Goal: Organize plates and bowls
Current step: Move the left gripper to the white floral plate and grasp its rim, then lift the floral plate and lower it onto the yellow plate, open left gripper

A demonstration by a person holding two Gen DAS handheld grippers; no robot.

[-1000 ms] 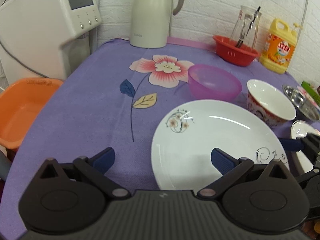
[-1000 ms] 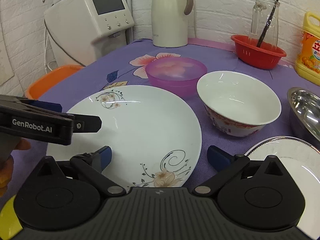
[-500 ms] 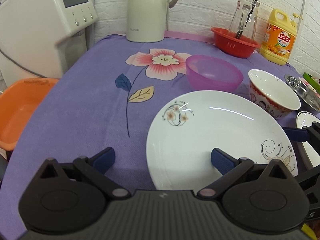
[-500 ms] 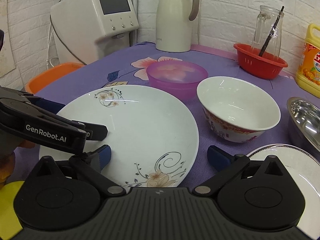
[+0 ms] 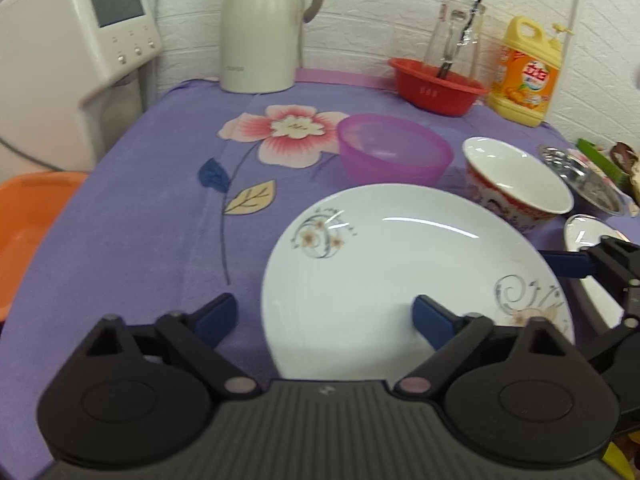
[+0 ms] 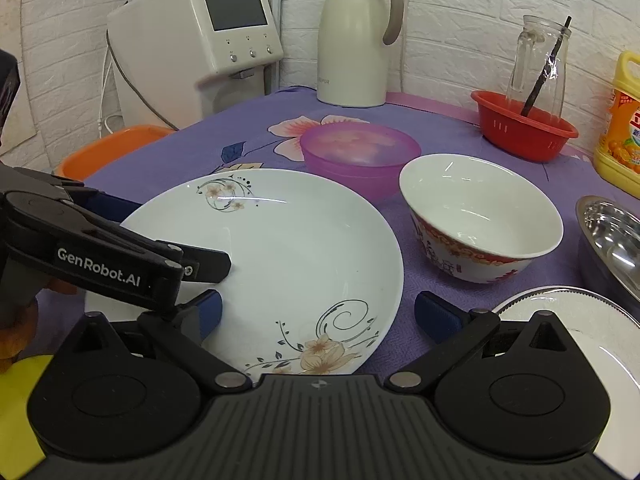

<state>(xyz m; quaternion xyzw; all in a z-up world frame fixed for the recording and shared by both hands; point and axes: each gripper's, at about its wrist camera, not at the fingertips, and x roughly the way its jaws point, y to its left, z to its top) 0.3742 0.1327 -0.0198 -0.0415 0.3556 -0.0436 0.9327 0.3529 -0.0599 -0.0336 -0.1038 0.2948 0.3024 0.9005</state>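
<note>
1. The large white plate (image 6: 280, 264) with flower motifs lies flat on the purple-clothed surface (image 5: 140, 220), nearest the person and in front of the bowls, so it is the easiest piece to reach first.
2. The left tongs (image 5: 324, 312) stand wide, with nothing between them. One blue pad sits over the cloth just left of the plate and the other over the plate's inner face, so they straddle its left rim, probably lining up for a grip there.
3. The right tongs (image 6: 316, 312) are also wide and hold nothing. They span the plate's right edge and the strip of cloth beside it.
4. In the right wrist view the left tongs reach in from the side over the plate's near-left rim; whether a pad touches the plate cannot be told.
5. Behind the plate, the purple bowl (image 5: 394, 152) and the white bowl with red pattern (image 6: 480, 216) sit upright, close to each other and to the plate's far edge.
6. A metal dish (image 6: 612, 236) and a second white plate (image 6: 576, 320) lie at the right, still unsorted.
7. Judging from this, the organizing is at an early stage. The plate's shallow, glossy rim likely calls for a firm pinch from the edge.
</note>
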